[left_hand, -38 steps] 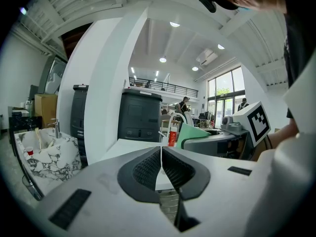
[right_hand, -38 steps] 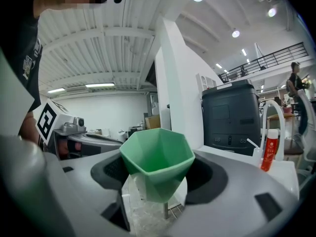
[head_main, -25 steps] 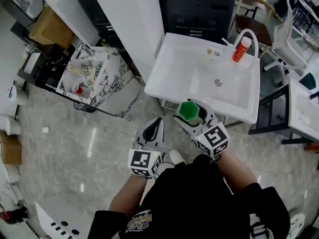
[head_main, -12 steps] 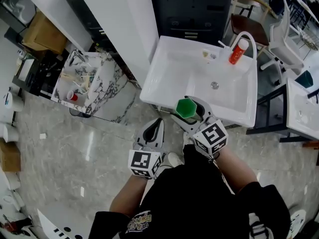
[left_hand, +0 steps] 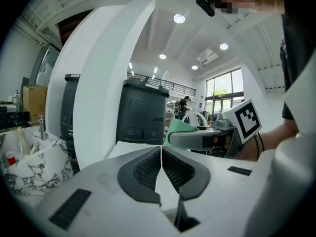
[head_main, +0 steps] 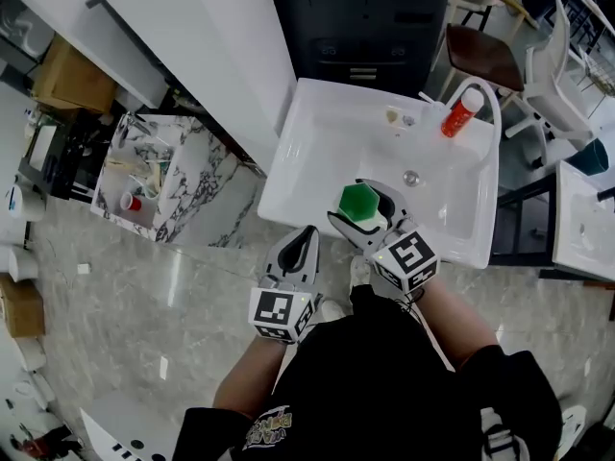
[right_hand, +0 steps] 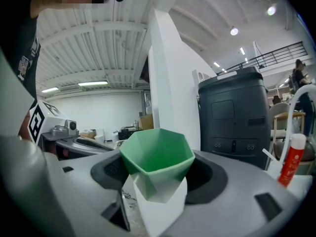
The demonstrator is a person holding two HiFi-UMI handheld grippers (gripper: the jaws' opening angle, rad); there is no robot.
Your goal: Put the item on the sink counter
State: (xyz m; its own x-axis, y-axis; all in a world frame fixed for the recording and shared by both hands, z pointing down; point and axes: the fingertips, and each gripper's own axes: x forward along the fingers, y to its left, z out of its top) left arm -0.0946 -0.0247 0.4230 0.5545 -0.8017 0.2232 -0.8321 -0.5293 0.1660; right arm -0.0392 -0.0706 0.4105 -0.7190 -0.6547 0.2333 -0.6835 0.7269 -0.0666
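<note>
A green faceted cup (head_main: 360,203) with a white lower half (right_hand: 157,174) sits upright between the jaws of my right gripper (head_main: 368,211), which is shut on it. In the head view the cup hangs over the near part of the white sink counter (head_main: 298,157), above the front rim. My left gripper (head_main: 298,254) is lower left of it, over the floor just short of the counter; its pads (left_hand: 148,169) meet with nothing between them. The left gripper view shows the right gripper (left_hand: 202,138) and the cup (left_hand: 180,128) off to its right.
On the counter's far side stand a curved white tap (head_main: 480,89) and a red bottle with a white cap (head_main: 461,111). A dark cabinet (head_main: 370,17) rises behind the sink. A marbled bin (head_main: 154,176) with rubbish stands left; chairs (head_main: 567,84) are at right.
Both grippers have moved forward toward the sink; the cup, earlier short of the counter's front edge, now hangs over the counter's near part. Neither jaw opening has changed.
</note>
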